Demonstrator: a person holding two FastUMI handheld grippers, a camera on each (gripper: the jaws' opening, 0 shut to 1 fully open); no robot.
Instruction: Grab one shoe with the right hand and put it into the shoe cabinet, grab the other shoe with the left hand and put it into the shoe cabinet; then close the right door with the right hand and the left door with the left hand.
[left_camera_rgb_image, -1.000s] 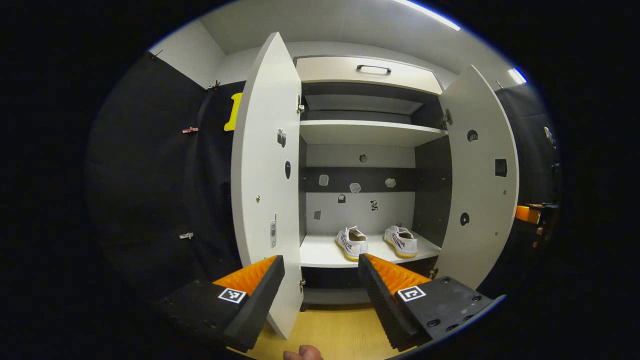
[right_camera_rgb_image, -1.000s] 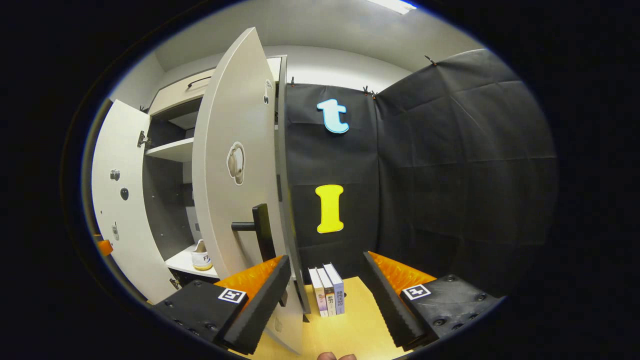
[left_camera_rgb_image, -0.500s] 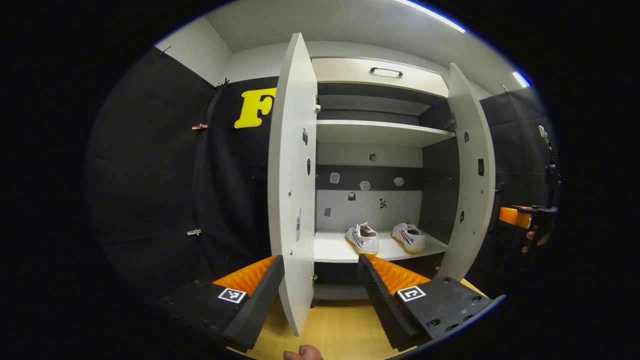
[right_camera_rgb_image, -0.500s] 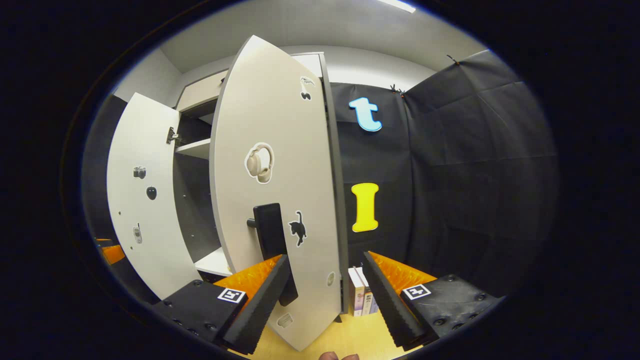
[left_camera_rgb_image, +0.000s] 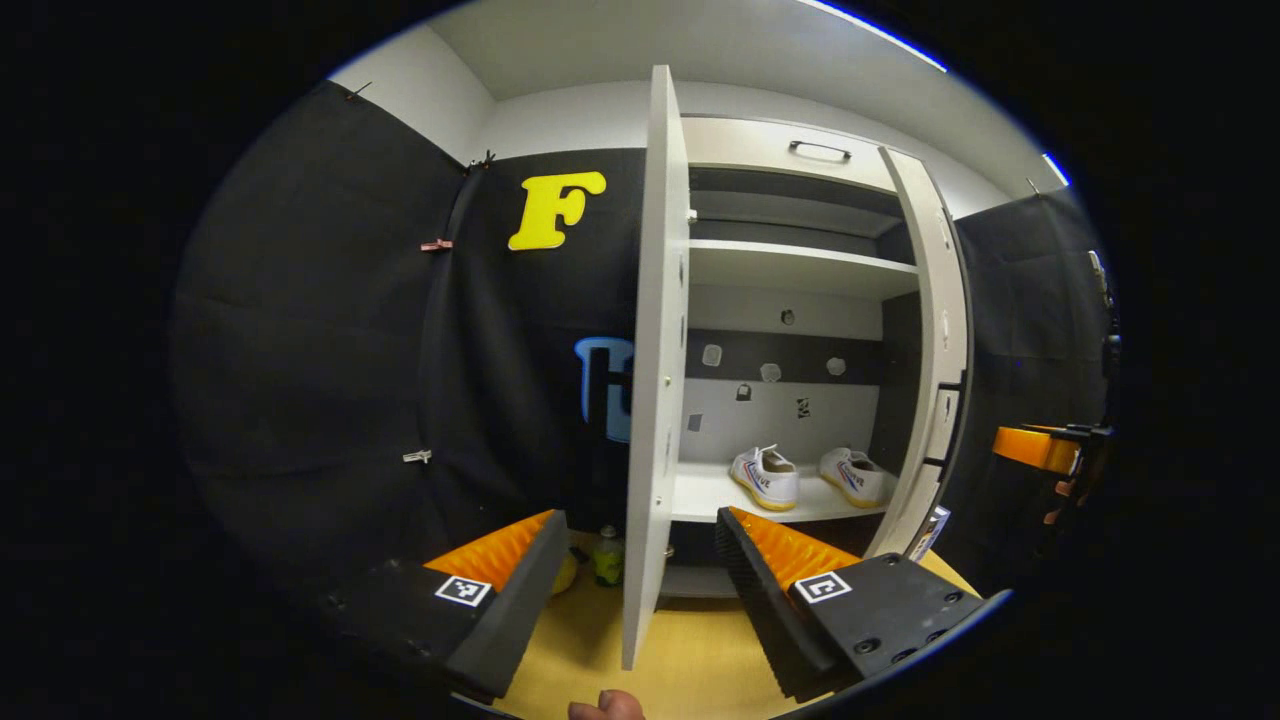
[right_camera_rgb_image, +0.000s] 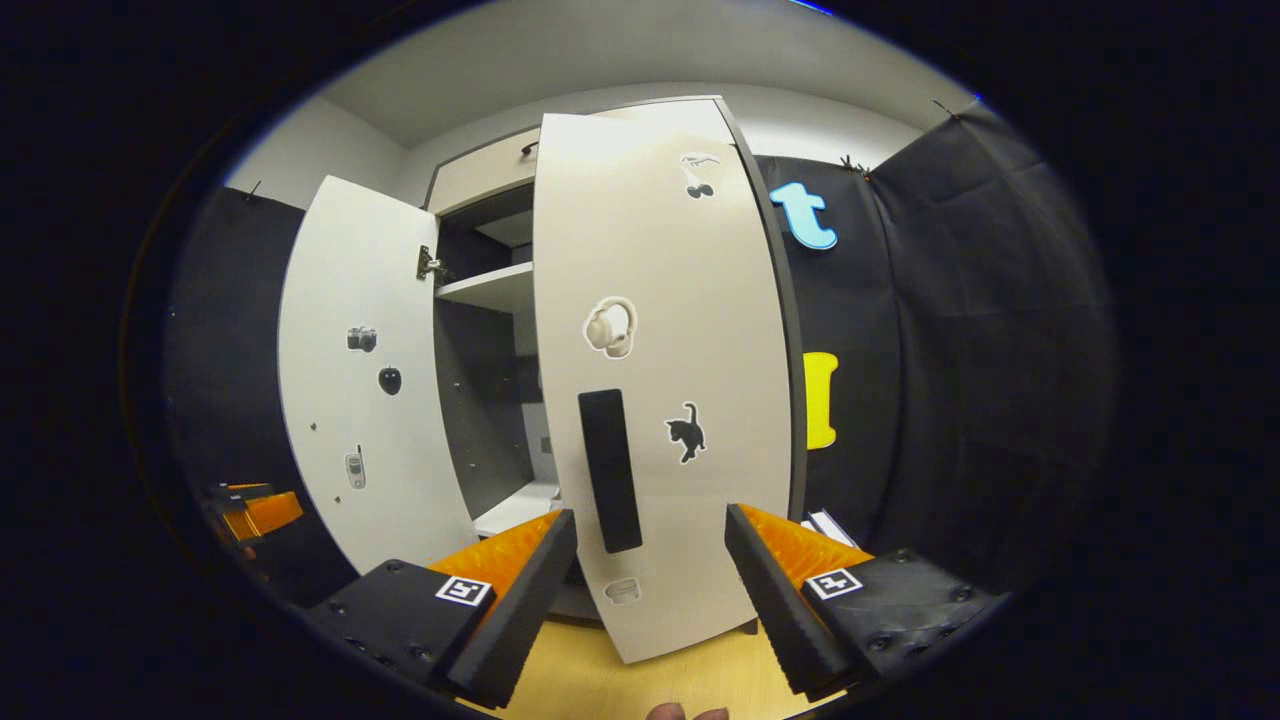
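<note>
- Shoes (left_camera_rgb_image: 765, 478) (left_camera_rgb_image: 853, 476) — pair side by side on cabinet's (left_camera_rgb_image: 800, 270) lower shelf.
- Right door (right_camera_rgb_image: 660, 380) — partly closed; left door (left_camera_rgb_image: 655, 370) open.
- Left gripper (left_camera_rgb_image: 640, 560) — jaws apart, empty.
- Right gripper (right_camera_rgb_image: 650, 560) — jaws apart, facing door handle (right_camera_rgb_image: 610, 470).

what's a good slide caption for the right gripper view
Open right gripper faces the right door, partly swung toward closing, its dark handle just ahead; the left door stands open beyond.

Both views face the shoe cabinet (left_camera_rgb_image: 790, 300) from near: left edge-on, right door-front.
</note>
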